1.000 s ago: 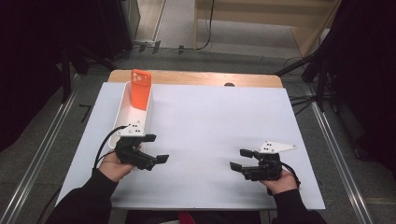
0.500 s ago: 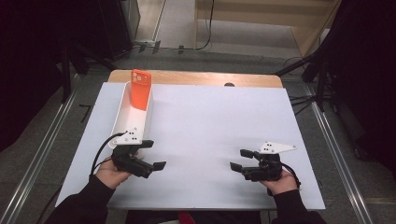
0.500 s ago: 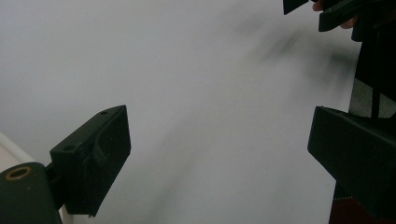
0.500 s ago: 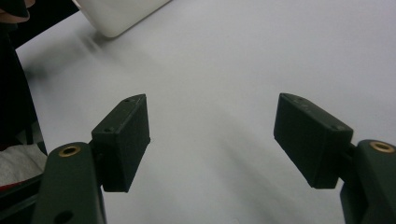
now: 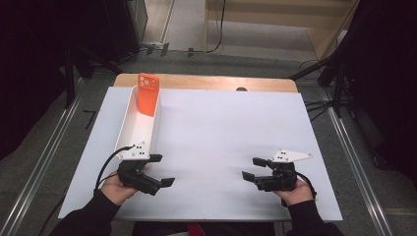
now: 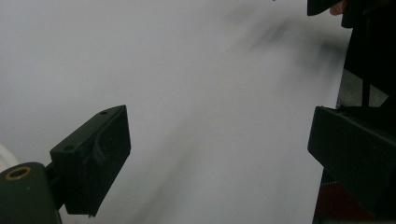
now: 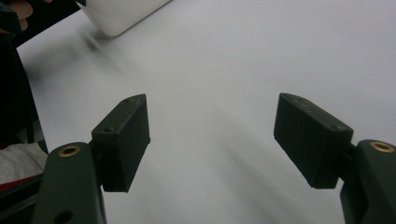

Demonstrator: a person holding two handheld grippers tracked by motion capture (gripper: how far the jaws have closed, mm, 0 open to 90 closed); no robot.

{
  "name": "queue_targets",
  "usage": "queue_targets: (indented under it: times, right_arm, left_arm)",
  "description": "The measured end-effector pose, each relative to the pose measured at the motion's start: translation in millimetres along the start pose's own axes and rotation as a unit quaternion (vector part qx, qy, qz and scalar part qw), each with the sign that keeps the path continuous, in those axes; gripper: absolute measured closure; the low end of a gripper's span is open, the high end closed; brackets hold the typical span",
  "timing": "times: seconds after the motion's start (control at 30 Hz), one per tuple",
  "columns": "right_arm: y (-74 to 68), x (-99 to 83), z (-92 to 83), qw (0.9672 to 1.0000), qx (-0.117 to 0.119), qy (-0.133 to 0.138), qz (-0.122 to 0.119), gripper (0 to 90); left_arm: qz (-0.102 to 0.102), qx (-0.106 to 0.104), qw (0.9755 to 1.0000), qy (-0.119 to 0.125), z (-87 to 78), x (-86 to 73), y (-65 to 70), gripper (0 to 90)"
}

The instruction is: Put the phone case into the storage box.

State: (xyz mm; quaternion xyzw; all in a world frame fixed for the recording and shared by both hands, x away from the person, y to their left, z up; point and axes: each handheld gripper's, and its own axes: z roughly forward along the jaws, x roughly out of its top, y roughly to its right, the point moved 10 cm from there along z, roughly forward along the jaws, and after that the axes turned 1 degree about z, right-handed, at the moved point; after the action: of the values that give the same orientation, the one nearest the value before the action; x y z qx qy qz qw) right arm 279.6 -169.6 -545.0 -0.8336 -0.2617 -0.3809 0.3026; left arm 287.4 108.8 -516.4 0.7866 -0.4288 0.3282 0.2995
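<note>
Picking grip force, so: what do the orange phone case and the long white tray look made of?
Orange phone case: likely matte silicone or soft plastic, judging by its even colour without glare. White tray: probably smooth rigid plastic, with thin straight walls and a faint sheen; coated metal is possible.

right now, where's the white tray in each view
high view: white tray at left, orange phone case upright at its far end.
left gripper view: pale sliver at the left edge, cannot tell if it's the tray.
right gripper view: top left corner.
shared landmark: white table sheet.
</note>
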Motion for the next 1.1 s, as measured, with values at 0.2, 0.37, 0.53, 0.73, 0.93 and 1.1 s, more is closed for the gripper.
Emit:
queue_targets:
  times: [0.2,0.37,0.53,0.73,0.93,1.1]
  right_arm:
    - [-0.7,-0.8,0.1,1.0000,0.002,-0.003,-0.001,25.5]
    - [-0.8,-0.8,-0.2,1.0000,0.003,-0.002,-0.003,25.5]
    - [-0.9,-0.8,-0.2,1.0000,0.004,-0.002,-0.003,25.5]
    - [-1.6,-1.1,0.0,1.0000,0.004,-0.003,-0.004,25.5]
    - [-2.0,-1.0,0.3,1.0000,0.006,-0.003,-0.005,25.5]
    - [-2.2,-1.3,0.2,0.9999,0.006,-0.004,-0.009,25.5]
  left_arm:
    - [0.009,0.000,0.9999,-0.006,2.8,-3.2,2.8,6.1]
    - [0.004,-0.001,1.0000,-0.007,3.9,-6.3,3.3,6.1]
    - [0.006,0.000,0.9999,-0.016,4.8,-11.5,5.2,6.1]
    - [0.009,0.004,0.9998,-0.018,4.3,-12.7,3.6,6.1]
    - [0.009,0.006,0.9998,-0.019,4.1,-13.6,1.9,6.1]
    - [0.010,0.006,0.9998,-0.019,4.0,-13.4,2.1,6.1]
